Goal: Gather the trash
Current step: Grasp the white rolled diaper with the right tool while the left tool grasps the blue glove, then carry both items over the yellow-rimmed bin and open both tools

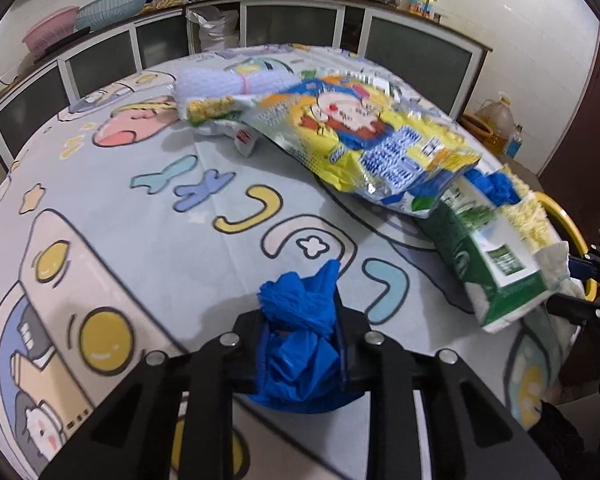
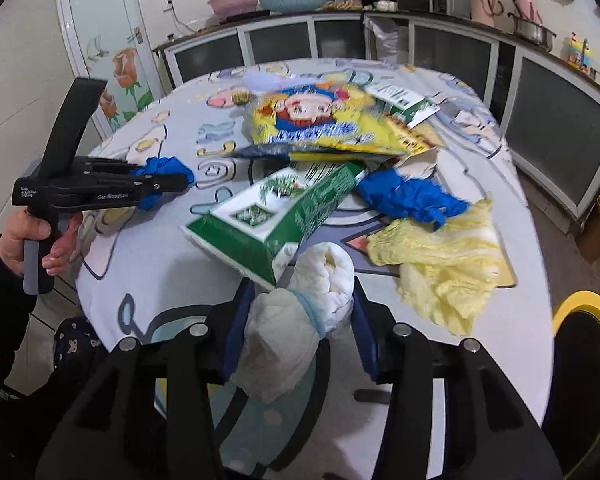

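A crumpled blue plastic glove is pinched between the fingers of the left gripper; its thin, creased film bulges above and below the pads, and one peak stands up past the fingertips. In the right wrist view the same gripper is seen from the side, held by a hand on a grey grip, with blue film showing at both sides of the narrowed jaws. A rolled white diaper, soft and puckered and bound by a pale blue band, is clamped between the fingers of the right gripper; its padded ends stick out ahead of and behind the pads. Just beyond the right fingertips a green and white tissue pack lies tilted, with a glossy yellow snack bag farther ahead. To the right of these fingers a second blue glove lies partly over limp, ribbed yellow cabbage leaves. Everything rests on a round table covered by a cartoon-printed tablecloth.
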A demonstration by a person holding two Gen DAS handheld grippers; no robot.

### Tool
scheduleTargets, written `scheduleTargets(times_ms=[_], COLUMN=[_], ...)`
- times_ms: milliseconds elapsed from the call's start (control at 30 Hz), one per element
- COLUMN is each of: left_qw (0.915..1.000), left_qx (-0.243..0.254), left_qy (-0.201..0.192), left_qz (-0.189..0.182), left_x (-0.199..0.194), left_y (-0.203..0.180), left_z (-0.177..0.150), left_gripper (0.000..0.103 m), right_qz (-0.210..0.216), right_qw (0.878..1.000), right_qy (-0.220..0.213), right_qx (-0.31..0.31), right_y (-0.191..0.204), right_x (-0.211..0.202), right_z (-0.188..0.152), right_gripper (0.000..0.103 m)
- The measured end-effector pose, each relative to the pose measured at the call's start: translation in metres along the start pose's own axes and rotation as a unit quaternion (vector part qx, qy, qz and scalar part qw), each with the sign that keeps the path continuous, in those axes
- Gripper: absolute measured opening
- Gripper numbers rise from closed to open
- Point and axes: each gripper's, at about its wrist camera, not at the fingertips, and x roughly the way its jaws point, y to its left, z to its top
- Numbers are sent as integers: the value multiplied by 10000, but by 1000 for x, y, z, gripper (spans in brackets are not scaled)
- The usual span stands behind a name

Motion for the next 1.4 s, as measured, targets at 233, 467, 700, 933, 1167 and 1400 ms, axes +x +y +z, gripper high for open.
scheduleTargets(times_ms=[233, 467, 700, 933, 1167, 1400], left_qw=[9993, 9957, 9795, 9529, 9383, 9447], left_qx=[-14, 444, 1280, 1782, 2112, 1728], left_qy=[-366, -599, -576, -308, 224, 346], left_qz=[-81, -552, -1443, -2436, -2728, -2764], left_x=[-41, -62, -37, 15, 77, 103], left_y=[2, -53, -169, -297, -391, -407], left_z=[-2, 9, 48, 89, 91, 90], left_gripper=[23, 23, 23, 23, 25, 86], right_qz=[-99, -537, -1383, -2134, -2313, -2596], right_qw=[9986, 9920, 9677, 9320, 9150, 8984], right_qy=[-378, -613, -1201, -1331, -890, -647], right_qx=[370, 960, 1735, 2611, 3183, 3484], right_y=[-18, -60, -140, -226, -271, -291], right_x=[-40, -77, -145, -182, -163, -158], right_z=[-1, -27, -54, -85, -119, -145], right_gripper=[45, 45, 46, 46, 49, 71])
